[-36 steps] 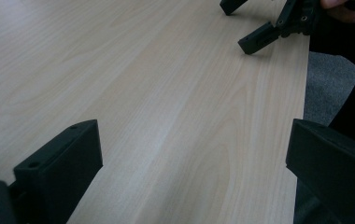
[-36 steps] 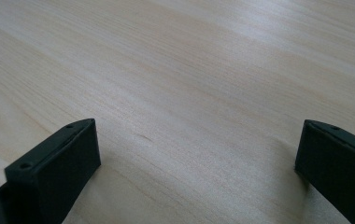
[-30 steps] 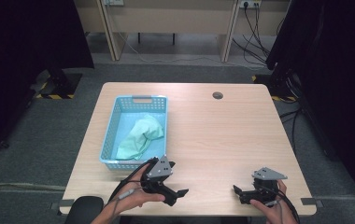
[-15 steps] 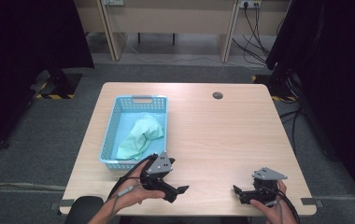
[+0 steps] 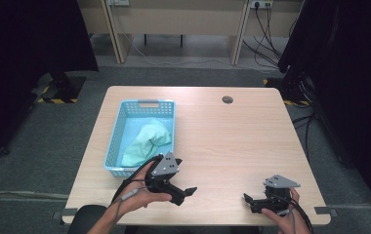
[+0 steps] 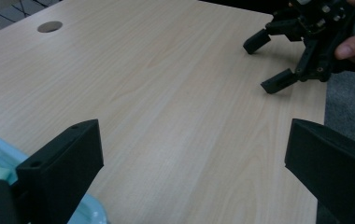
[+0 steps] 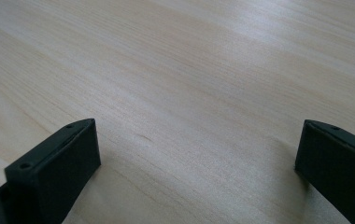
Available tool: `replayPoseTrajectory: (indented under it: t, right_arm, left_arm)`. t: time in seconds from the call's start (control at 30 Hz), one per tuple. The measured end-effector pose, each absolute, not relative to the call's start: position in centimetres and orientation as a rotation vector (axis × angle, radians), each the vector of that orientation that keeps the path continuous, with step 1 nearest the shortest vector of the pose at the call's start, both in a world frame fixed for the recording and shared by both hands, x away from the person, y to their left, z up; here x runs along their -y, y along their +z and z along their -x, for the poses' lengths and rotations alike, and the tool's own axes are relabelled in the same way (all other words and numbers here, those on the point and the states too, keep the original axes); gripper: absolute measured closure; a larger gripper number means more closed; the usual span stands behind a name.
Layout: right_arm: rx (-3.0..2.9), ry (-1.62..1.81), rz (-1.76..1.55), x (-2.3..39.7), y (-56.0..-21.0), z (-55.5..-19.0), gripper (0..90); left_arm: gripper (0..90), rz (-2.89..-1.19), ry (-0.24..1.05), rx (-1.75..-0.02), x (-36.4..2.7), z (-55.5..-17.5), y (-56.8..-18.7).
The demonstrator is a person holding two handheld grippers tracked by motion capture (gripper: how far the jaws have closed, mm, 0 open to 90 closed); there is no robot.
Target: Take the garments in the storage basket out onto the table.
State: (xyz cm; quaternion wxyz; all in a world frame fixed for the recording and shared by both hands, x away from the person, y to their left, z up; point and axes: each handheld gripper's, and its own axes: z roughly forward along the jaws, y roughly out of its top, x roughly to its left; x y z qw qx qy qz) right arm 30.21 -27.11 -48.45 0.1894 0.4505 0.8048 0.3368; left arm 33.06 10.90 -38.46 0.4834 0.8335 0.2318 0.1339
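Both grippers are spread and hold nothing: the left gripper (image 5: 187, 193) near the basket (image 5: 125, 127), the right gripper (image 5: 250, 202) apart. Probably next: reach the green cloth (image 5: 147, 141).

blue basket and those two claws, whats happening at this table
A person holds a claw in each hand at the near edge of a wooden table. The left claw hovers just right of the blue basket, which holds a crumpled light green cloth. The right claw sits low over bare wood near the right corner. Both have their jaws wide apart and hold nothing; the cloth lies untouched in the basket.
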Motion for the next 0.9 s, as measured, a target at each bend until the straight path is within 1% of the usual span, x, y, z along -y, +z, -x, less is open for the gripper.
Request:
replayPoseTrajectory:
  t: [0.23, 0.9]
  right_arm:
    - [-2.263, 0.946, -1.267, 27.1, -48.4, -30.2, 0.2]
    - [-2.263, 0.947, -1.267, 27.1, -48.4, -30.2, 0.2]
  left_arm:
    - [3.7, -2.012, 0.344, -0.58, -11.7, -33.5, -37.7]
    - [4.0, -1.983, 0.368, -0.671, -13.7, -35.9, -37.4]
